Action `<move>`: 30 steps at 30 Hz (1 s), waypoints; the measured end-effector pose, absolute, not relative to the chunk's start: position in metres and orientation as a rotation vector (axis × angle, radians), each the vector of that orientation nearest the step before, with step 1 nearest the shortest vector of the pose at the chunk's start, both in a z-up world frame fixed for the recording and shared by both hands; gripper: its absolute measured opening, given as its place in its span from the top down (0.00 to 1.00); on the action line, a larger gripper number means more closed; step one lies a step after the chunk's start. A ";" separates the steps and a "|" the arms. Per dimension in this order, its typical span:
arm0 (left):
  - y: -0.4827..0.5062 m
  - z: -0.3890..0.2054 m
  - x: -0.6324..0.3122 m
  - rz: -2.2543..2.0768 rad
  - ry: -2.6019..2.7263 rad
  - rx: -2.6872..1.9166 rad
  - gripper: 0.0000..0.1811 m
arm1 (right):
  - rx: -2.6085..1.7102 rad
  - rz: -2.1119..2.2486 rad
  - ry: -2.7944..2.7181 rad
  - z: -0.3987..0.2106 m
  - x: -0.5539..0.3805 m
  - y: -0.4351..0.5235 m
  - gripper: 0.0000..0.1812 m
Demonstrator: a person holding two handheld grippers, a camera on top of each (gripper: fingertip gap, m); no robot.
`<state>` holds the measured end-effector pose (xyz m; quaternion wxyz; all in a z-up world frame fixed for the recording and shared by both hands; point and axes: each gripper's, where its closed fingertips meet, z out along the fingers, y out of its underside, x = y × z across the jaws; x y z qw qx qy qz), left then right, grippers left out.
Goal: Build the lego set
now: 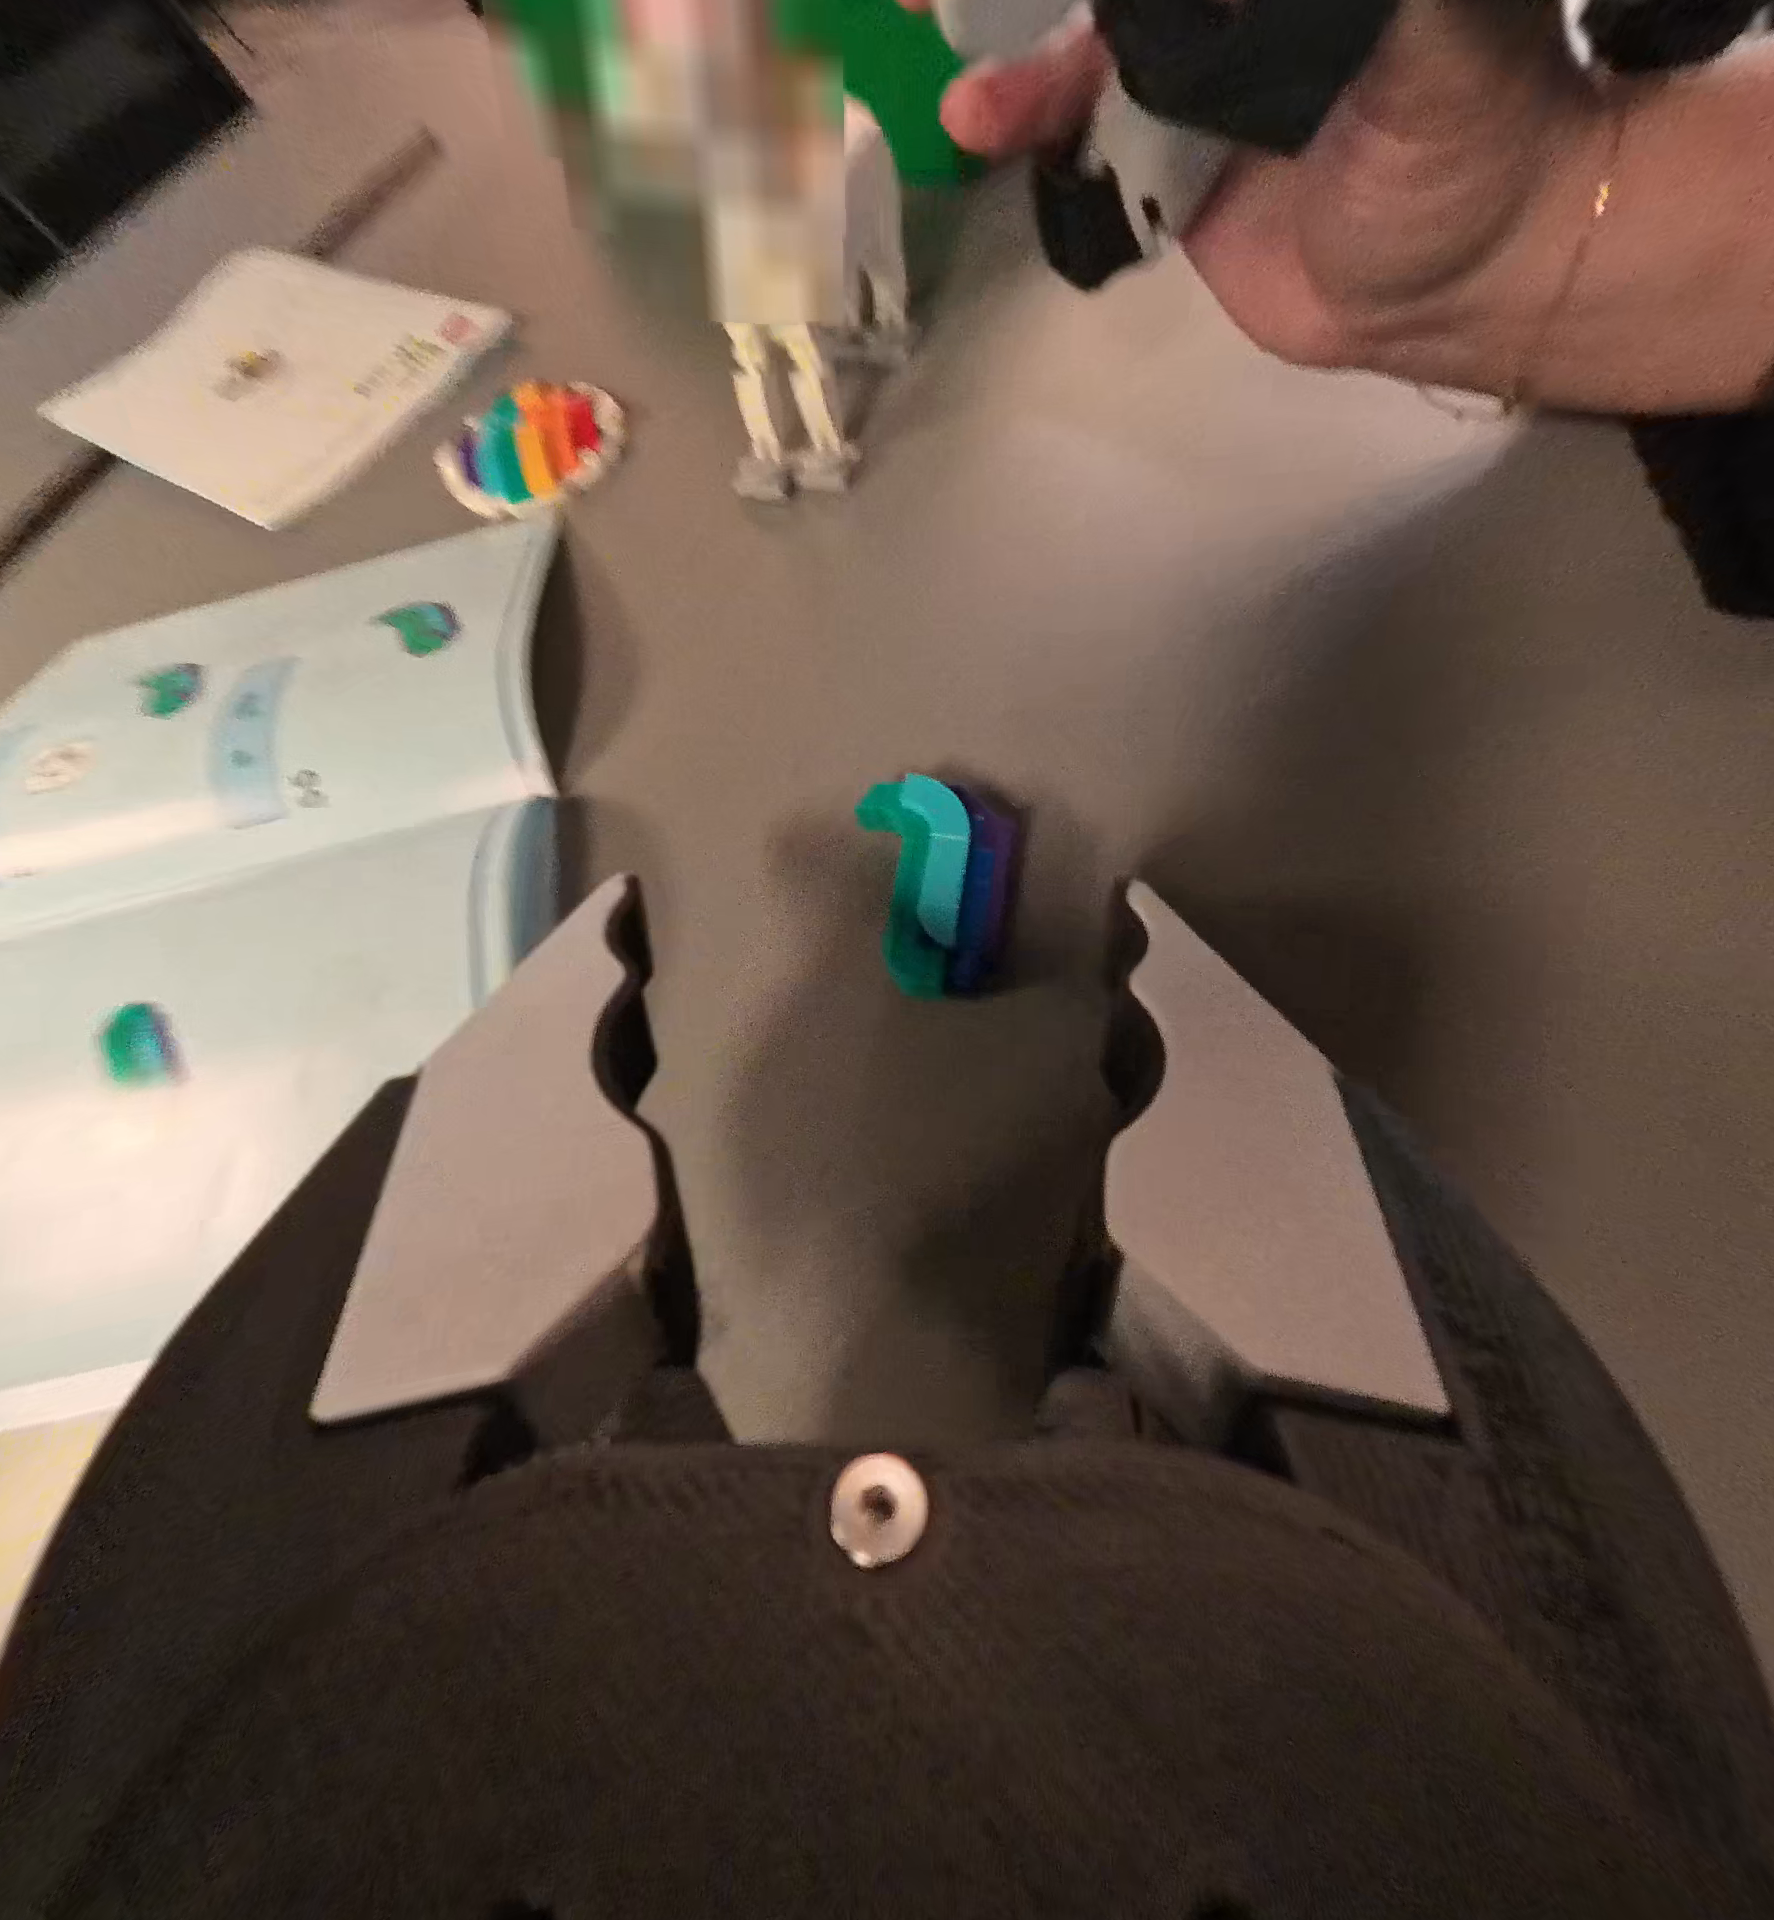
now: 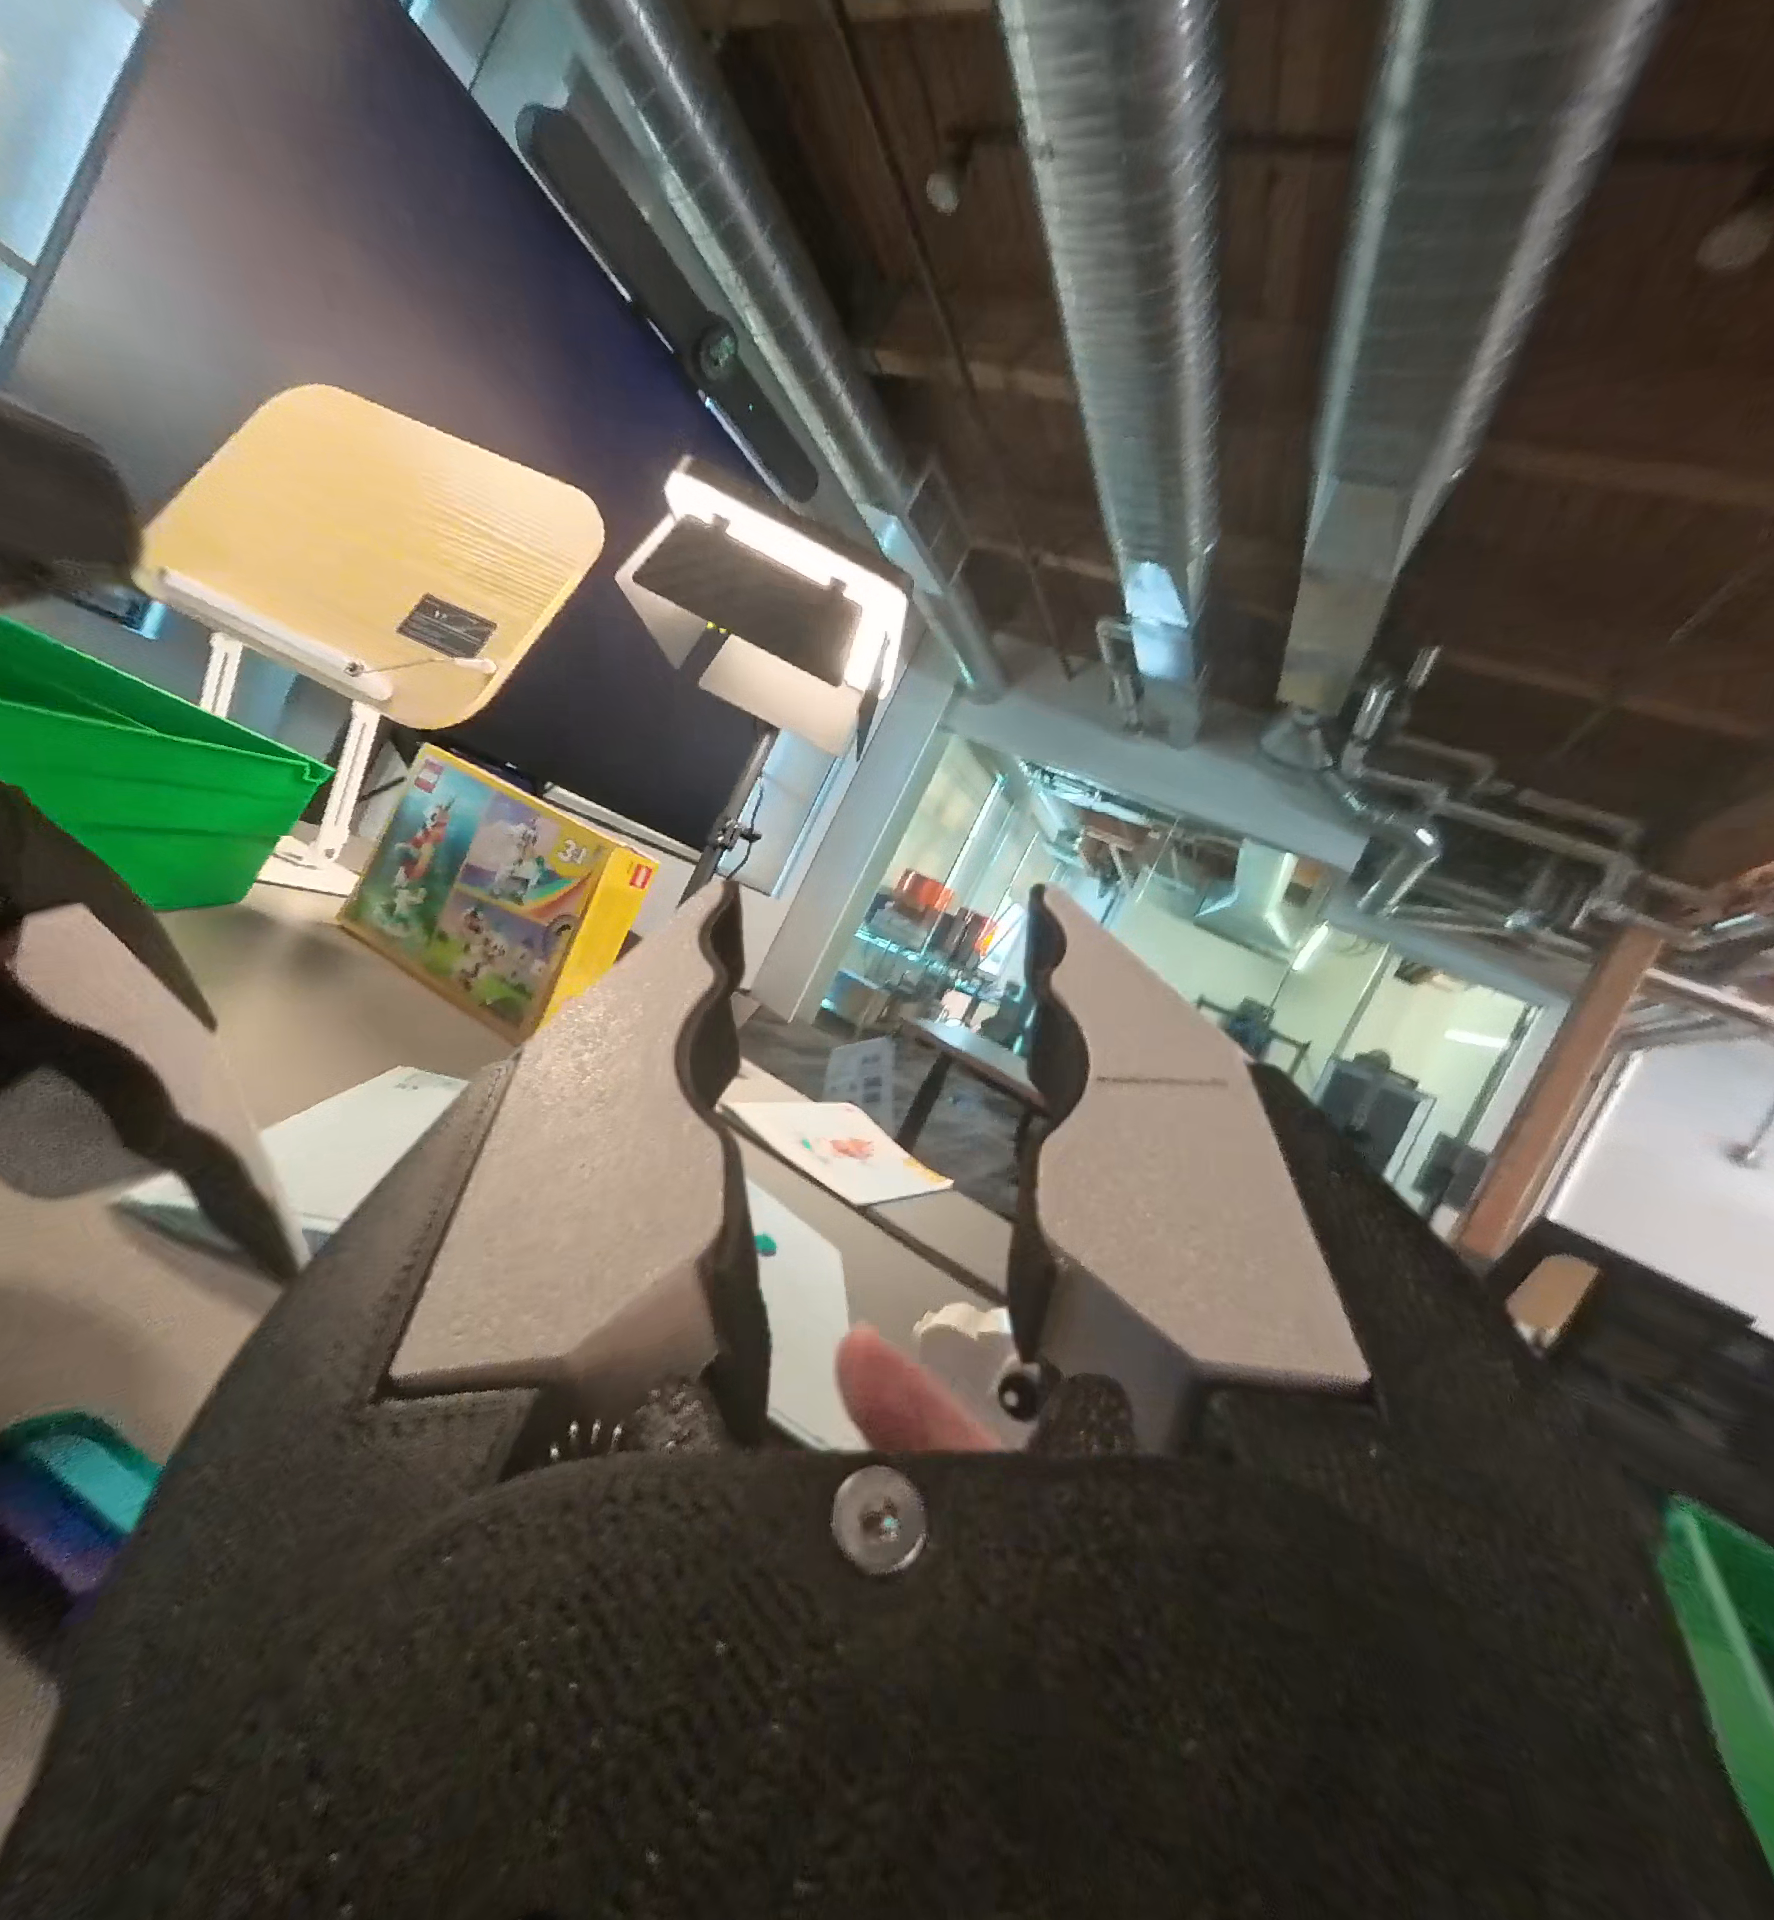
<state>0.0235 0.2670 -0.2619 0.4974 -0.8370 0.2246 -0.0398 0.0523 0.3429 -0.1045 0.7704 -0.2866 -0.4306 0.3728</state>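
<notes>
lego stack (image 1: 950, 888): small curved bricks clipped side by side, teal, light blue, dark blue, purple; glossy plastic, standing on edge on the table at frame centre of the left wrist view, just beyond the fingertips, touching neither finger. Blurred teal/purple lump at lower left of the right wrist view (image 2: 41, 1496) looks like the same piece.
left gripper (image 1: 878, 904): fingers wide apart, nothing between them; flat matte grey plates with wavy black inner edges, on a rough black printed body.
right gripper (image 2: 878, 914): fingers partly apart, holding nothing; tilted up toward the ceiling. Same grey plates, scalloped black edges. A fingertip shows low in the gap.
hand (image 1: 1465, 239): upper right, left wrist view, wrapped round the other gripper's black and grey handle.
table (image 1: 1278, 727): smooth matte grey.
instruction booklet (image 1: 187, 831): open, pale blue glossy pages, left edge.
rainbow build (image 1: 535, 442): small round white-rimmed piece with coloured ridges, upper left.
white booklet (image 1: 280, 379): flat, closed, beside the rainbow build.
white lego figure (image 1: 810, 416): pale blocky legs, top centre, upper part mosaicked.
lego box (image 2: 493, 894): yellow cardboard, mid left, right wrist view.
green bin (image 2: 124, 779): smooth plastic, left edge.
ducts (image 2: 1122, 312): ribbed metal, on the ceiling.
</notes>
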 end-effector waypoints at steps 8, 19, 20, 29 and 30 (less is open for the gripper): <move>0.277 -0.225 -0.042 0.338 0.304 -1.805 0.32 | -0.654 0.680 -0.881 -0.099 0.062 0.372 0.70; 0.278 -0.235 -0.053 0.471 0.291 -1.871 0.34 | -0.772 0.576 -0.780 -0.104 0.077 0.422 0.64; 0.279 -0.236 -0.053 0.471 0.294 -1.876 0.35 | -0.780 0.556 -0.765 -0.104 0.081 0.428 0.63; 0.279 -0.246 -0.048 0.511 0.352 -1.925 0.42 | -0.829 0.460 -0.739 -0.114 0.096 0.470 0.62; 0.279 -0.249 -0.045 0.485 0.359 -1.945 0.47 | -0.815 0.438 -0.755 -0.115 0.096 0.472 0.62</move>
